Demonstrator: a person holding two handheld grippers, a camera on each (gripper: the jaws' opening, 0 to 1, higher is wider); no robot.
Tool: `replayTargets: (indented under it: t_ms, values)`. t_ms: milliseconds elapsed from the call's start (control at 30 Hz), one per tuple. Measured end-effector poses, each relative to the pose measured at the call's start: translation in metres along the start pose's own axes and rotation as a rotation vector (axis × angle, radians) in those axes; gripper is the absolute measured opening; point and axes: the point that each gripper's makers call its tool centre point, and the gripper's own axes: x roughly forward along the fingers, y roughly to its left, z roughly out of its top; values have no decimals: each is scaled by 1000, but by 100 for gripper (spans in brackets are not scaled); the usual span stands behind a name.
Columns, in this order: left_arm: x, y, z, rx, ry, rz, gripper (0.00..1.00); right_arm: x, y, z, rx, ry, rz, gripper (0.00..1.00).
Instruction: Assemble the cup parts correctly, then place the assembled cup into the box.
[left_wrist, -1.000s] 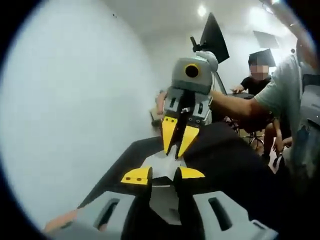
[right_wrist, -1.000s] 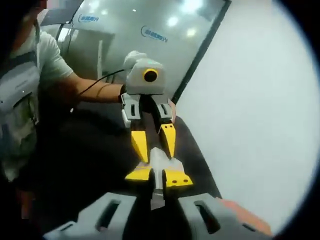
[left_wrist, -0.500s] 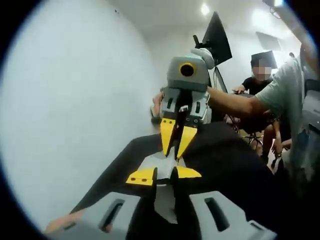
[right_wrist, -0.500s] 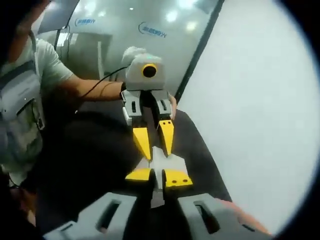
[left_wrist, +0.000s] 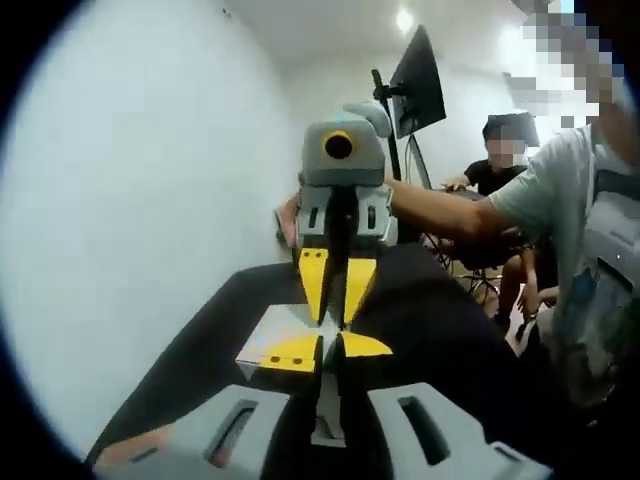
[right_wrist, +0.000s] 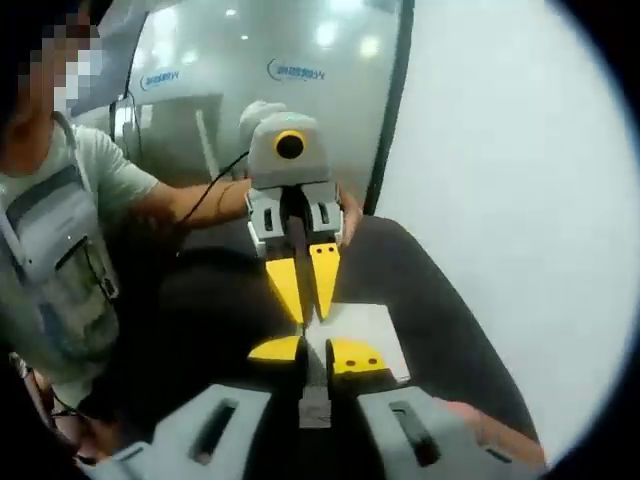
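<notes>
My two grippers face each other tip to tip over a black table (left_wrist: 440, 320). In the left gripper view my left gripper (left_wrist: 330, 345) rises from the bottom, its yellow jaws closed together with nothing between them. Opposite it, my right gripper (left_wrist: 336, 318) points down at it, its yellow fingers meeting at the tips. In the right gripper view my right gripper (right_wrist: 312, 352) looks shut too, and the left gripper (right_wrist: 306, 315) comes in from above. A white sheet (left_wrist: 270, 328) lies flat on the table under the tips, also showing as the white sheet (right_wrist: 372, 322).
A plain white wall (left_wrist: 120, 200) runs along one side of the table (right_wrist: 200, 300). A dark monitor on a stand (left_wrist: 418, 75) and a seated person (left_wrist: 500, 165) are behind it. The person holding the grippers (right_wrist: 70, 230) stands close by. A glass partition (right_wrist: 250, 60) closes the far end.
My left gripper's jaws have closed from slightly apart. Both views have shifted, and more of the white sheet shows beneath the tips. The grippers stay tip to tip.
</notes>
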Motion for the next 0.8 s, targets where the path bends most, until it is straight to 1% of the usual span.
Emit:
replayTargets:
  t_ms: [67,133,167,200,233,267,300,333,367,400,467,500,533,600,667,700,733,767,800]
  values:
    - [-1,1,0,-23,-5,-3,5,0,8,3,35,-22,41,22]
    - [-2,-1,0,-31,-6,0,6,3,8,5,42,-46,42,29]
    - [-2,-3,0,-32,-9,-3,6,4,10,6,5,-63,39,30]
    - [-2,-5,0,-24,-12,-4,8,5,12,6,-56,-71,30,31]
    - [-2,-6,-1,-21,-8,-3,12,7,11,4,-99,-68,-12,32]
    - [-2,-9,0,-7,-25,-7,19,8,6,3,-132,-75,-75,32]
    - [-2,-11,0,24,-52,-1,21,9,5,3,-158,-88,-111,30]
    - [-3,-10,-1,20,-67,17,21,9,6,2,-181,-101,-137,30]
    - [-3,-8,-1,13,-76,33,20,9,8,2,-182,-119,-150,30]
    - [-3,-6,0,12,-83,34,20,9,12,0,-203,-122,-168,31]
    - [-2,-7,1,1,-90,29,19,9,13,-1,-215,-114,-203,31]
    - [-2,-7,1,3,-88,40,18,9,13,-1,-242,-103,-228,31]
    - [-2,-4,0,17,-82,63,17,11,15,-2,-257,-91,-232,32]
    - [-2,-3,0,25,-77,80,14,13,15,-1,-266,-74,-247,33]
    - [-2,-5,1,30,-73,92,15,13,15,-1,-285,-50,-267,34]
    - [-3,-4,1,35,-70,97,17,14,14,-1,-301,-40,-275,36]
    - [-3,-5,1,31,-71,98,19,15,16,-1,-300,-30,-270,39]
    - [-4,-6,3,25,-73,93,23,14,18,0,-264,-42,-276,42]
    - [-6,-8,5,-1,-89,94,26,13,18,2,-250,-59,-284,43]
